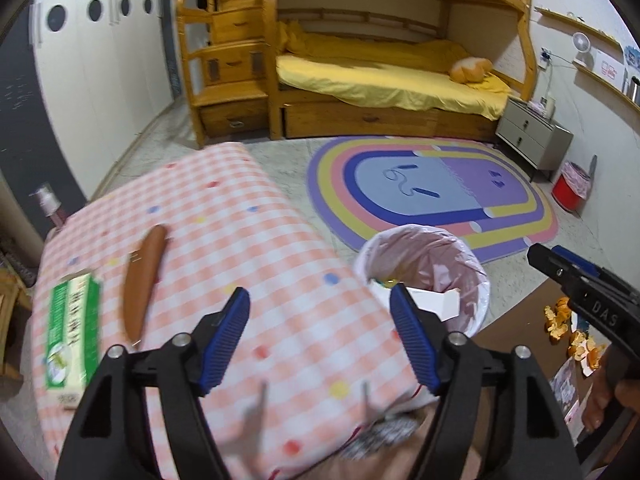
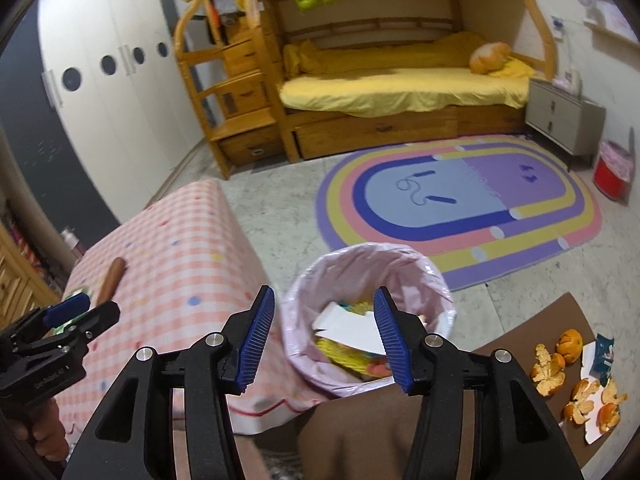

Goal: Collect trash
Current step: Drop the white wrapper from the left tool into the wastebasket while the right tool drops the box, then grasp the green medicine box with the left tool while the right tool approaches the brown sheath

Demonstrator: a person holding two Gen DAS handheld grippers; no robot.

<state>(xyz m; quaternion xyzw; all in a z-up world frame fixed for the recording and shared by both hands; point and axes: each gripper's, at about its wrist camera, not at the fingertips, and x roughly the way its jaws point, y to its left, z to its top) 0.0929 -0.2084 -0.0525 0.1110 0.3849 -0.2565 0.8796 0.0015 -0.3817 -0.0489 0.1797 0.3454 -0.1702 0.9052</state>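
My left gripper (image 1: 320, 296) stands open and empty above the pink checked tablecloth (image 1: 224, 216). My right gripper (image 2: 323, 294) is open too, with nothing between its fingers, above the white bin with a pink liner (image 2: 400, 256). White paper (image 2: 348, 326) and colourful scraps lie inside the bin. Orange peels (image 2: 560, 364) and torn wrappers sit on the brown surface (image 2: 520, 332) at the right. A brown sausage (image 1: 144, 276) and a green tissue pack (image 1: 74, 332) lie on the cloth. Each gripper appears in the other's view: the right gripper (image 1: 548, 256), the left gripper (image 2: 86, 308).
A rainbow rug (image 2: 460, 200) covers the floor beyond the bin. Behind it stand a wooden bunk bed (image 2: 400, 80) with a stair of drawers, a grey nightstand (image 2: 560, 116) and a red bin (image 2: 610, 176). A pump bottle (image 1: 48, 204) stands left of the covered table.
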